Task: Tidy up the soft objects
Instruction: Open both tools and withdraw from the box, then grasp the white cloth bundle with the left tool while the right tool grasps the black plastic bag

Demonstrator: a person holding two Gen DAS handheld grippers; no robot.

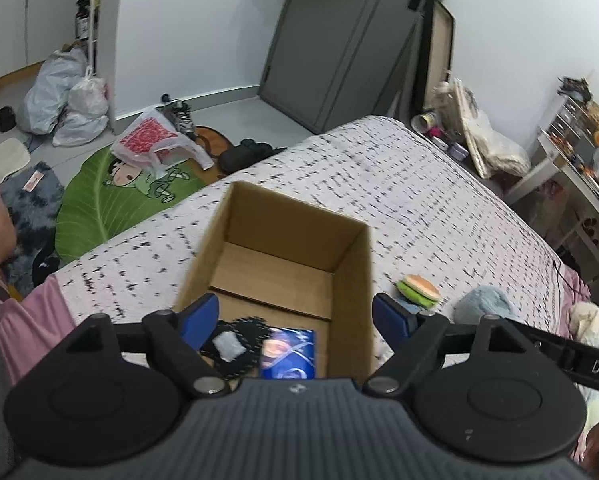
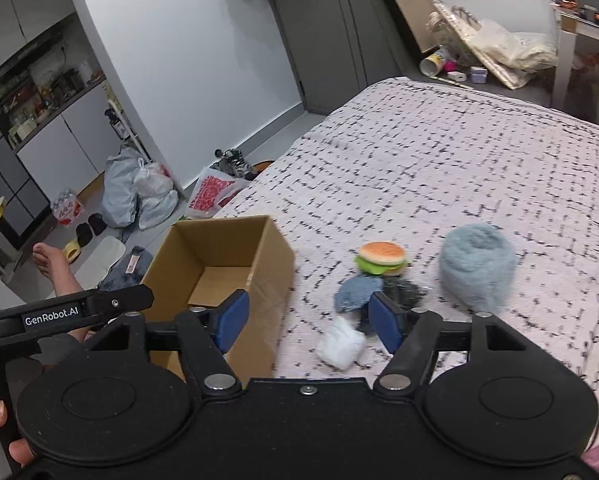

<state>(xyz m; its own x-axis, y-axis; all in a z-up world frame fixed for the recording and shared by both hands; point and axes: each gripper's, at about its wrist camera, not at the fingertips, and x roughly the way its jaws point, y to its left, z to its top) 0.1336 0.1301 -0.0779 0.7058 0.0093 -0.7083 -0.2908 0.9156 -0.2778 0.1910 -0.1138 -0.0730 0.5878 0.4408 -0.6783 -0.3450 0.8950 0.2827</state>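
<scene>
An open cardboard box (image 1: 351,256) stands on the bed; it also shows in the right wrist view (image 2: 267,256). Inside it lie a black knitted item with a white patch (image 1: 239,340) and a blue packet (image 1: 289,354). My left gripper (image 1: 295,318) is open and empty above the box's near end. A plush burger (image 2: 381,258), a blue-grey fluffy item (image 2: 477,266), a denim-blue pad (image 2: 355,292), a dark item (image 2: 405,290) and a white soft item (image 2: 341,346) lie right of the box. My right gripper (image 2: 307,322) is open and empty, just above the white item.
The bed has a white bedspread with black dashes (image 2: 459,152). The floor at the left holds plastic bags (image 1: 71,96), a green leaf rug (image 1: 111,204) and shoes. A grey door (image 1: 339,40) and cluttered shelves (image 1: 579,140) are beyond the bed. A bare foot (image 2: 53,266) is on the floor.
</scene>
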